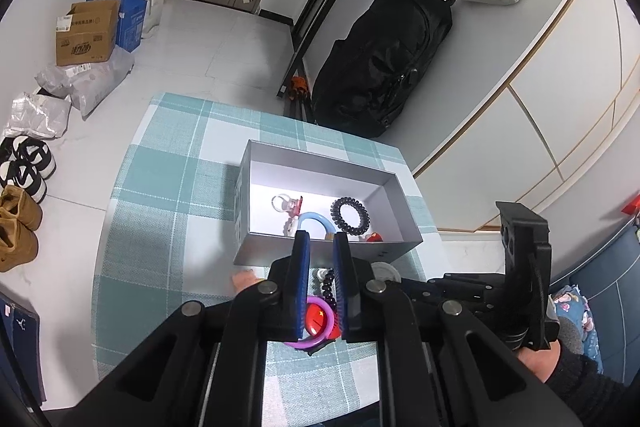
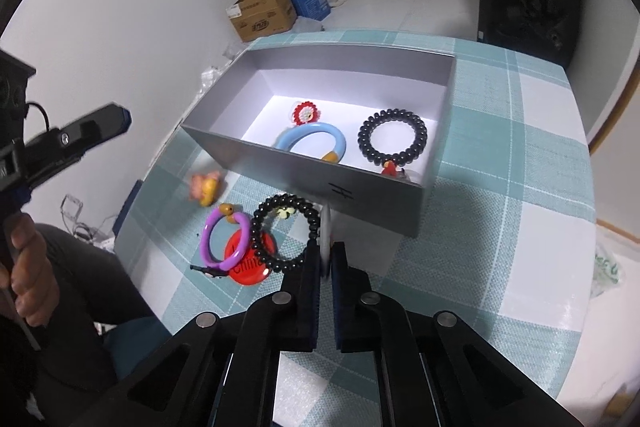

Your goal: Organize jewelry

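Our right claw (image 2: 326, 259) is pinched shut on a thin white disc-like piece (image 2: 325, 239), held edge-on just in front of the grey box (image 2: 320, 183) on the checked tabletop (image 2: 500, 187). We can't make out what the piece is. Our left claw (image 1: 321, 247) hovers near the box's near wall; its pads look slightly parted here, nothing between them, though it counts as closed. Inside the box we see a blue bangle (image 2: 316, 139), a black coil hair tie (image 2: 392, 137) and a red flower charm (image 2: 306, 113). Outside it lie a black bead bracelet (image 2: 286, 233), a purple bangle (image 2: 224, 239), a red badge (image 2: 250, 259) and a small orange toy figure (image 2: 205, 187).
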Tool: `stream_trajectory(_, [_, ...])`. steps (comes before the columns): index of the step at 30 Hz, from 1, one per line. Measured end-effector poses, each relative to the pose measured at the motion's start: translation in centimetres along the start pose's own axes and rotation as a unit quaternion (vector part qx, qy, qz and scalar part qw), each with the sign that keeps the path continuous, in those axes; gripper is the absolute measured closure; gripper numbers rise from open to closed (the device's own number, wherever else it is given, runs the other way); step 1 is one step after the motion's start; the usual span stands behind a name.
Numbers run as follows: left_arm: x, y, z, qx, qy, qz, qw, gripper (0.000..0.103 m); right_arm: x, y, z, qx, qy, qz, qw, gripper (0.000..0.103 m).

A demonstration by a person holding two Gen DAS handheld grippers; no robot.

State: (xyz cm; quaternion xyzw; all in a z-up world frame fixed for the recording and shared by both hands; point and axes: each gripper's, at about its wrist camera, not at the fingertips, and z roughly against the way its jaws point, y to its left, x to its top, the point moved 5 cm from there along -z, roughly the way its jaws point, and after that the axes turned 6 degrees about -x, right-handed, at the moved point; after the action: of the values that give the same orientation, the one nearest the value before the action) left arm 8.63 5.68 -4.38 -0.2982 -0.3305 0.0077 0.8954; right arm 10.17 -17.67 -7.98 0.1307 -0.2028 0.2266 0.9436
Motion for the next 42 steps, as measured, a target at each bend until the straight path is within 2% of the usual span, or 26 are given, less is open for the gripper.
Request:
stream_trajectory(7, [-0.2,2.4,0.2,0.009,0.015,0.039,0.9991,0.095,0.2,-0.1,0.6,0.001,-0.011,-0.007,1.0,0.099])
stream_trajectory(9, [-0.3,3.0,0.3,0.027,0.02,0.042,0.9986,0.085,0.4,0.1,0.9,0.003,-0.015,-0.006,1.0,0.099])
stream_trajectory(11, [-0.8,3.6,-0.4,0.039,0.037,0.047,0.9974,0.061,0.6,0.4,1.3,0.007,-0.023,-0.003,1.0,0.099])
stream_trajectory(13, [-1.3,3.7,-1.1,0.054,0.051,0.045,0.9962,0.056,0.7,0.7,1.8,0.009,-0.03,-0.001,0.999,0.099])
stream_trajectory(16, [-2.2,3.4,-2.8,0.068,0.078,0.029,0.9942,0.055,0.9,0.8,2.4,0.015,-0.04,-0.003,0.999,0.099])
stream_trajectory(20, [-3.3,3.2,-5.5,0.089,0.114,0.008,0.9894,0.055,1.1,0.9,3.1,0.021,-0.05,-0.004,0.999,0.099])
stream_trajectory(26, [-3.5,3.1,-7.0,0.114,0.118,-0.016,0.9863,0.055,1.1,0.7,4.0,0.027,-0.063,-0.008,0.998,0.099])
stream_trajectory(27, [-3.4,3.0,-7.0,0.118,0.117,-0.019,0.9858,0.057,1.1,0.6,4.2,0.028,-0.065,-0.009,0.997,0.099])
stream_trajectory(29, [-3.5,2.9,-7.2,0.127,0.121,-0.029,0.984,0.082,1.1,0.6,4.4,0.031,-0.066,-0.01,0.997,0.099])
stream_trajectory(35, [-3.8,2.6,-6.8,0.133,0.127,-0.042,0.982,0.088,1.3,0.5,4.9,0.039,-0.074,-0.011,0.996,0.099])
stream_trajectory(42, [-3.4,2.8,-6.0,0.116,0.111,-0.018,0.9868,0.089,1.8,1.0,5.6,0.05,-0.086,-0.01,0.995,0.099])
